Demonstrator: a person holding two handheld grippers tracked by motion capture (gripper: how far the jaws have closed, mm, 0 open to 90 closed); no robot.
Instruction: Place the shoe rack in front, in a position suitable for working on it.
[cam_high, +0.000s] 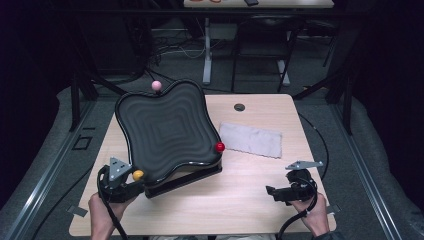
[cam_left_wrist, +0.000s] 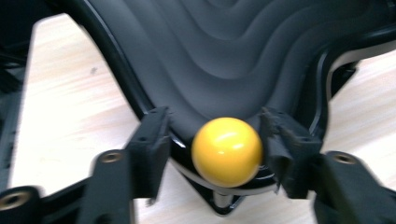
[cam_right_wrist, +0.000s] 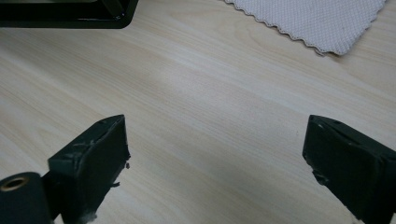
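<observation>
Left hand-held gripper (cam_left_wrist: 212, 140) sits at the near corner of the black wavy tray (cam_high: 165, 132). Its jaws flank the yellow ball knob (cam_left_wrist: 227, 151): one pad touches, the other stands just clear. Right hand-held gripper (cam_right_wrist: 215, 158) is spread wide over bare worktop (cam_right_wrist: 201, 93). Farther off lie a grey cloth (cam_high: 251, 139), a red knob (cam_high: 219, 147) and a pink knob (cam_high: 156, 86).
</observation>
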